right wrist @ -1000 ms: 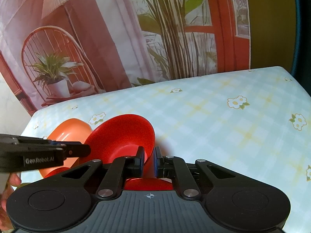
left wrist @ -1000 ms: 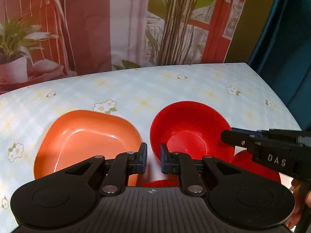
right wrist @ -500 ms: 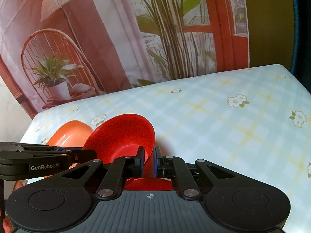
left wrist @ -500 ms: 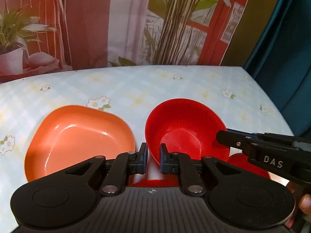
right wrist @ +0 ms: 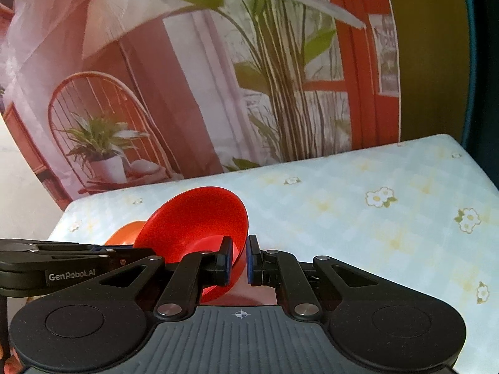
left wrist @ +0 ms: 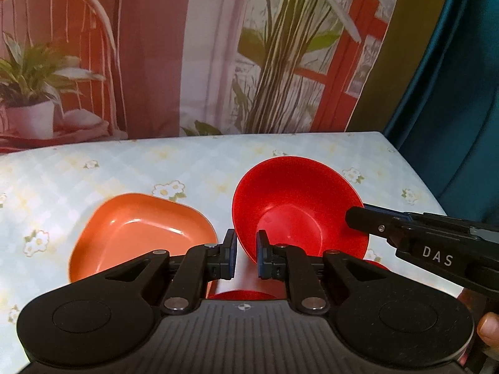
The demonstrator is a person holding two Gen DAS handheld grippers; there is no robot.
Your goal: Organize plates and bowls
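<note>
Left wrist view, floral checked tablecloth [left wrist: 124, 162], printed plant backdrop [left wrist: 218, 46], both claws clamped on red bowl [left wrist: 296, 205].

There is one round red bowl [left wrist: 293, 208], tilted up off the table, and one orange dish [left wrist: 137, 230] with rounded corners beside it. A further red piece [left wrist: 240, 295] shows below, too hidden to identify. Two grippers are in sight, left gripper [left wrist: 244, 257] and right gripper [right wrist: 238, 263].
</note>
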